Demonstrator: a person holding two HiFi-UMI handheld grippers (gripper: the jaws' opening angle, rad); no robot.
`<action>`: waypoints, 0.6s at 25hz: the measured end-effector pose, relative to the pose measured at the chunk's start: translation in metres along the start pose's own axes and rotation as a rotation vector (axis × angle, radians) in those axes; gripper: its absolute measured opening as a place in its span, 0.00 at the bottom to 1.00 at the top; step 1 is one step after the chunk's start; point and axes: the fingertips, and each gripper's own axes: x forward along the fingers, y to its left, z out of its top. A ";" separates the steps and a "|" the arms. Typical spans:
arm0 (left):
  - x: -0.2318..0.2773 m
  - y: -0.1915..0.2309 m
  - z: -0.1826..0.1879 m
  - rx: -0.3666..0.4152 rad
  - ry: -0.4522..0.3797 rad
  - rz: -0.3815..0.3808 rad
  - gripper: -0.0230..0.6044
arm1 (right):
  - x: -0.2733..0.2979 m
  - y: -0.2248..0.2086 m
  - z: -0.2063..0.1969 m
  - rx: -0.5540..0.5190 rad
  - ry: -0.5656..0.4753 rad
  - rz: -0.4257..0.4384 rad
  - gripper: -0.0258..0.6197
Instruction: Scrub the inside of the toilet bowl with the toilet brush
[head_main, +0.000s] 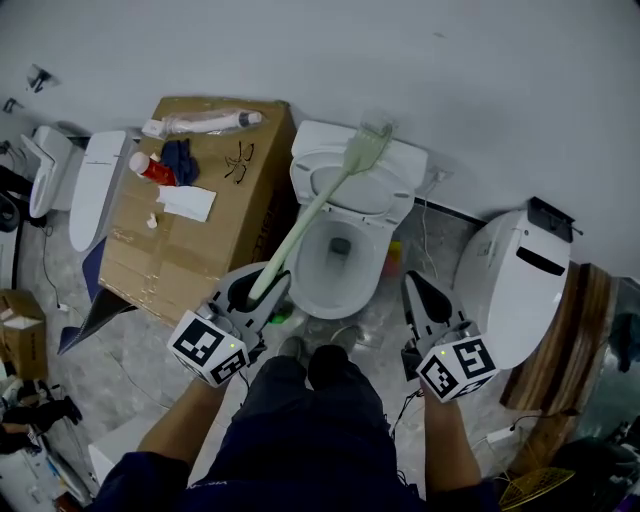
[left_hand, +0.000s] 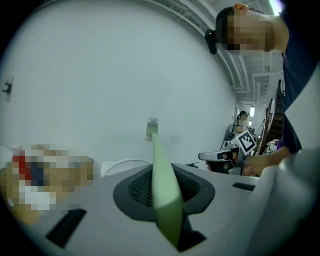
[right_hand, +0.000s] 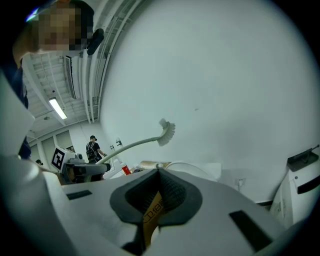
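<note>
Your left gripper (head_main: 262, 285) pinches the toilet brush (head_main: 310, 215) by its handle end. Its long shaft slants away over the toilet bowl (head_main: 372, 290), with the bristles above the tank (head_main: 410, 160). Your right gripper (head_main: 412, 283) has its jaws pressed together beside the bowl.

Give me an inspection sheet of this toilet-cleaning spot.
Surface: grey marbled floor.
Job's things: white toilet, lid up, bowl open; pale green toilet brush raised, head above the tank, not in the bowl.
Clutter: cardboard box left of the toilet bearing a tube, red-capped bottle, blue cloth, paper; yellow item by the toilet's base.
Grippers: left claw shut on the brush handle; right claw about shut, seemingly empty.
Cables: thin cord behind the toilet's right.
Surroundings: white wall; other white toilets either side.
</note>
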 end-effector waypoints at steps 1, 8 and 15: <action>0.003 0.002 -0.005 -0.002 0.010 0.000 0.17 | 0.003 -0.004 -0.003 0.004 0.003 -0.002 0.04; 0.013 0.011 -0.049 -0.016 0.093 -0.018 0.17 | 0.022 -0.023 -0.036 0.029 0.032 -0.026 0.04; 0.019 0.022 -0.095 -0.017 0.165 -0.063 0.17 | 0.039 -0.035 -0.081 0.069 0.069 -0.074 0.04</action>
